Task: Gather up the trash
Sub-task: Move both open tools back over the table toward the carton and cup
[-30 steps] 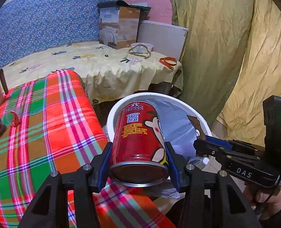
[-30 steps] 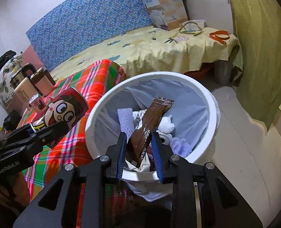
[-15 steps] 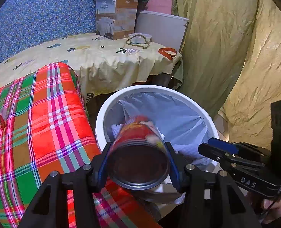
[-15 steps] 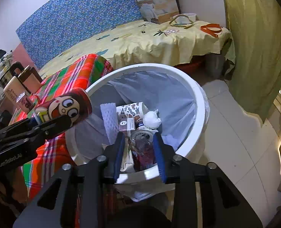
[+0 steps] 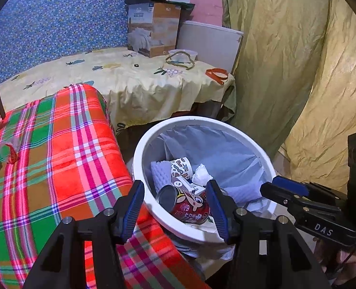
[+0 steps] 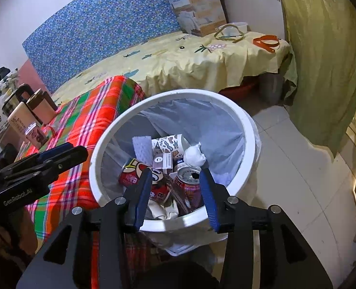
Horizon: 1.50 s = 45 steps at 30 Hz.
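Beside the plaid blanket (image 5: 57,163), a white bin (image 5: 139,154) with a pale blue liner stands on the tiled floor (image 6: 298,168) — both grippers hang over its near rim. The left gripper (image 5: 175,209) has its jaws spread wide with nothing between the pads; the red can (image 5: 190,207) with a cartoon face lies on its side inside the bin, below and between the fingers, not touched by them. The right gripper (image 6: 175,195) is also empty: its jaws have just been opening and now stand apart above the rubbish, no pad pressing on anything. Under it, in the right wrist view, lie the red can, a second can (image 6: 190,180) with a pull-tab top, a brown wrapper (image 6: 175,195), a patterned paper cup (image 6: 168,144), a crumpled white tissue (image 6: 194,156) and a white sponge-like pad (image 6: 143,149). Behind the bin a table under a yellow cloth (image 5: 139,82) carries a cardboard box (image 5: 154,29) — yellow curtains (image 5: 298,60) hang to the right.
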### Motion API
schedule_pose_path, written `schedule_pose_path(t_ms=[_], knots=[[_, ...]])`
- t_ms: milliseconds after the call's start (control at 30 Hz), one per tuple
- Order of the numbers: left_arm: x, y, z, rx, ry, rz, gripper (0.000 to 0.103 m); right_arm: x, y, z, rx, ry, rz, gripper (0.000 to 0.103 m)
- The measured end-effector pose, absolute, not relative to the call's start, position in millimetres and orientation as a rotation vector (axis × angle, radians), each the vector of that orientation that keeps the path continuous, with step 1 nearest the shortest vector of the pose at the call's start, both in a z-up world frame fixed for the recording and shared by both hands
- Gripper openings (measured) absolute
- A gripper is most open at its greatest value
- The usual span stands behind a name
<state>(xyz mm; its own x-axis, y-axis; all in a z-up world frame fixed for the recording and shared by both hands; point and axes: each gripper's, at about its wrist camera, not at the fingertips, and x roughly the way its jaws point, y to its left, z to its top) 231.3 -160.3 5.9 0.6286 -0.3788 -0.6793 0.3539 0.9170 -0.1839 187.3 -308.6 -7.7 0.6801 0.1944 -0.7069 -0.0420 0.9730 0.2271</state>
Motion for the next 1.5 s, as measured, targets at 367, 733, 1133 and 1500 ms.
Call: schedule_pose_path(t_ms=[367,733,1133,1500], knots=[[194,-121,26,-0.098,0.747,-0.376,0.053,173,-285,11,0.166,0.772,0.174,0.043],[160,-74,41,-0.151,0.703,-0.291,0.053,159,-243,32,0.101,0.72,0.277,0.043],[131,-28,49,-0.177,0.666,-0.19,0.053,151,-206,43,0.055,0.691,0.369,0.043],[120,8,49,-0.206,0.655,-0.119,0.053,151,-173,48,0.014,0.68,0.441,0.043]])
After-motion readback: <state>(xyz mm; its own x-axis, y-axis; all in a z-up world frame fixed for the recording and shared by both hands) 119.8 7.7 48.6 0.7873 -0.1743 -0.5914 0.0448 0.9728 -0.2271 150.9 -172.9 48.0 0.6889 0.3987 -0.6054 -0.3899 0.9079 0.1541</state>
